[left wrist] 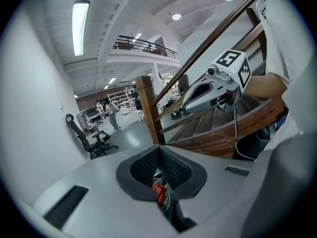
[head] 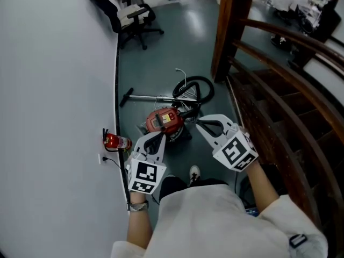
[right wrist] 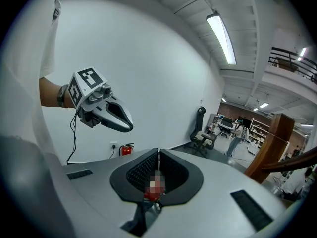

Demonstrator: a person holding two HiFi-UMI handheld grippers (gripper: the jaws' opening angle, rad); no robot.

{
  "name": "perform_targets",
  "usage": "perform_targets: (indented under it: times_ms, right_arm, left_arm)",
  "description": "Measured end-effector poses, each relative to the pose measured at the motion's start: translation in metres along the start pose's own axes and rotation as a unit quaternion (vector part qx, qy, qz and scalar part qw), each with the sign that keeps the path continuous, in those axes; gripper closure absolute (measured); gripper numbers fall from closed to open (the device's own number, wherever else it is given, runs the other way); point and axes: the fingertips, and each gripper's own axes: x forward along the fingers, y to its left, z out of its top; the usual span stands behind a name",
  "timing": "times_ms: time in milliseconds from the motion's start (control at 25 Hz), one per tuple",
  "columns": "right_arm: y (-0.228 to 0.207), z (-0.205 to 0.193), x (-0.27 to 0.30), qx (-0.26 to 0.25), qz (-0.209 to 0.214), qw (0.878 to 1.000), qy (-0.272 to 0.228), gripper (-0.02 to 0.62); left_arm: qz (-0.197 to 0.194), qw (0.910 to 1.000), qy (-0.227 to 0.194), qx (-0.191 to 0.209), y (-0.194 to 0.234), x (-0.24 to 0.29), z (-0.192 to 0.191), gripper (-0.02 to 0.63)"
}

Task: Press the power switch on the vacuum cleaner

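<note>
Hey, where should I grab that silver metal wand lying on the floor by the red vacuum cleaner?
Probably the bare straight middle of the silver metal wand, coming from above with jaws across the tube. It lies flat on the grey-green floor, and its left end carries the black nozzle.

Grey-green floor (head: 161, 63) with red vacuum cleaner (head: 166, 121), fire extinguisher (head: 115, 141), office chair (head: 131, 18)

White short-sleeved shirt (head: 215, 219), bracelet (head: 138, 205), grey left gripper (head: 160, 136) and right gripper (head: 199, 123), black-white markers (head: 145, 176)
</note>
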Motion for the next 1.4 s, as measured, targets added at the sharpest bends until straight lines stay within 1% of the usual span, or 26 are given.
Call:
perform_targets:
  times_ms: [320, 480, 680, 1000, 1160, 1280, 1400]
  right_arm:
    - [0.002, -0.005, 0.010, 0.007, 0.003, 1.000, 0.007, 0.565]
    - [0.000, -0.006, 0.016, 0.016, -0.003, 1.000, 0.008, 0.565]
    - [-0.010, -0.016, 0.030, 0.028, -0.013, 0.999, 0.018, 0.565]
    - [-0.016, -0.024, 0.065, 0.037, -0.014, 0.999, 0.029, 0.565]
    - [-0.016, -0.032, 0.078, 0.019, -0.007, 0.999, 0.034, 0.565]
    - [-0.016, -0.034, 0.088, -0.001, -0.007, 1.000, 0.026, 0.565]
    - [-0.019, -0.033, 0.094, -0.001, -0.011, 1.000, 0.022, 0.565]
  left_arm:
    - [0.012, 0.9998, 0.006, -0.012, 0.019, 0.000, -0.010, 0.604]
    - [0.005, 0.9999, 0.006, -0.012, 0.025, 0.004, -0.011, 0.605]
    - [-0.004, 0.9999, 0.006, -0.010, 0.035, 0.015, -0.015, 0.604]
    - [-0.012, 0.9996, 0.010, -0.025, 0.062, 0.038, -0.034, 0.606]
    - [-0.016, 0.9993, 0.013, -0.031, 0.068, 0.050, -0.045, 0.606]
    - [-0.015, 0.9995, 0.004, -0.029, 0.074, 0.062, -0.048, 0.606]
    - [-0.016, 0.9995, 0.001, -0.026, 0.077, 0.070, -0.050, 0.604]
